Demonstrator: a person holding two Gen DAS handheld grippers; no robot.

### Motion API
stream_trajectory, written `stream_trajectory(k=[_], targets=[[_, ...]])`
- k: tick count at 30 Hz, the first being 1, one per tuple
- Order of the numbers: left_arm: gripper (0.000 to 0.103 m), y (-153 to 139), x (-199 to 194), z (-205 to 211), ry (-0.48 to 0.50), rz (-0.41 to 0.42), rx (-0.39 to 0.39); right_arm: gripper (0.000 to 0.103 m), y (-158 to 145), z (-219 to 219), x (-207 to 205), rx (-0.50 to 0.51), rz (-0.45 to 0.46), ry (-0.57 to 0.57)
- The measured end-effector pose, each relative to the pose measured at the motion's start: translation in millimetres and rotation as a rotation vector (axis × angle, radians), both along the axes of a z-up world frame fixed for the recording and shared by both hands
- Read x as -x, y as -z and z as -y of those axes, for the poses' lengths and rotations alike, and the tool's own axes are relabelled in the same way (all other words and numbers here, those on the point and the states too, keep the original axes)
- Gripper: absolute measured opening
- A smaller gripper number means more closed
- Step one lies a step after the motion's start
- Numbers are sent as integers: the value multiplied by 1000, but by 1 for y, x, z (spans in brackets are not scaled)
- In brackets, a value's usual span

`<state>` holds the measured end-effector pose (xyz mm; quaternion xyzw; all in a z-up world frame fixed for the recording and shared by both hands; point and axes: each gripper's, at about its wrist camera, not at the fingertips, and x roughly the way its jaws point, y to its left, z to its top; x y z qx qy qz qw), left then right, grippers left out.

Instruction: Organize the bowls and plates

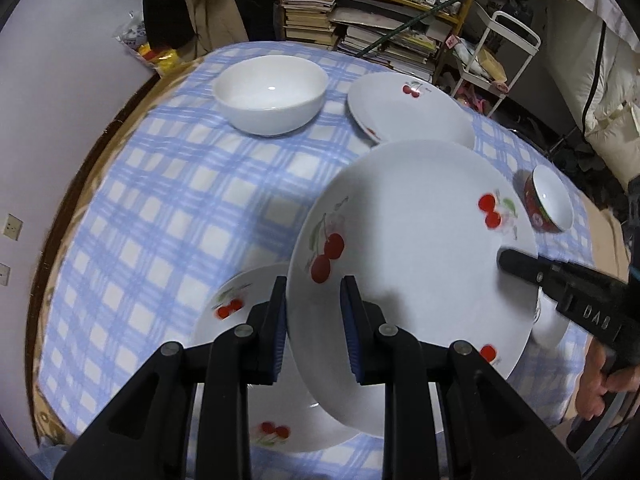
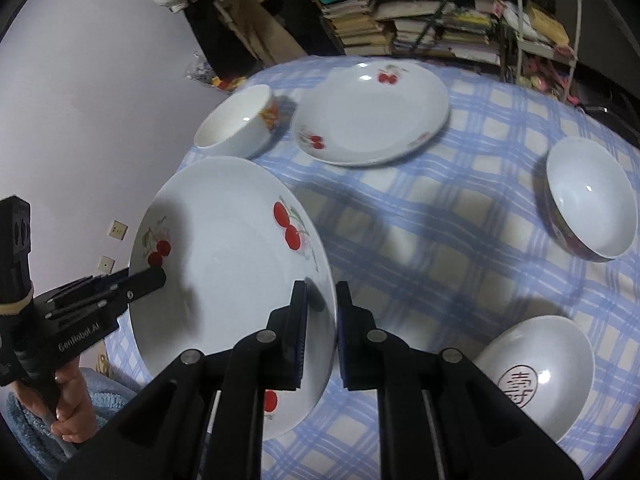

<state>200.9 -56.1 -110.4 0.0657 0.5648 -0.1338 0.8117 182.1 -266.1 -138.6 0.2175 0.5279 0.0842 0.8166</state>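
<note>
White china with red cherries fills both my views: the big cherry plate (image 1: 412,248) is held between my two claws, tilted and lifted clear of the surface (image 1: 168,184) with its blue-and-white checked cloth. My left claw (image 1: 316,332) pinches the plate's rim on one side, pads pressed against the edge. My right claw (image 2: 321,336) clamps the opposite rim the same way, closed tight on the thin lip. Beneath the raised plate lies a second cherry plate (image 1: 256,308), flat on the cloth. Farther off sit a plain white bowl (image 1: 270,96) and a third cherry plate (image 1: 408,108), near each other but apart. A red-walled bowl (image 1: 548,200) stands toward the right edge, and a white bowl with a red seal mark (image 2: 532,376) rests close to my right claw.
</note>
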Motion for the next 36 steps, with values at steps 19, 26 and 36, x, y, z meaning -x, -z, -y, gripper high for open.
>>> stream_trajectory(k=[19,26,36], targets=[[24,11,42,-84,-110,4,43,15,11,-73,10,-1,19,-122],[24,30,40,-92,-139,-23,54,15,27,-82,12,-2,20,-133],[24,55,33,-86,-158,-74,22,15,45,-84,6,32,14,-120]])
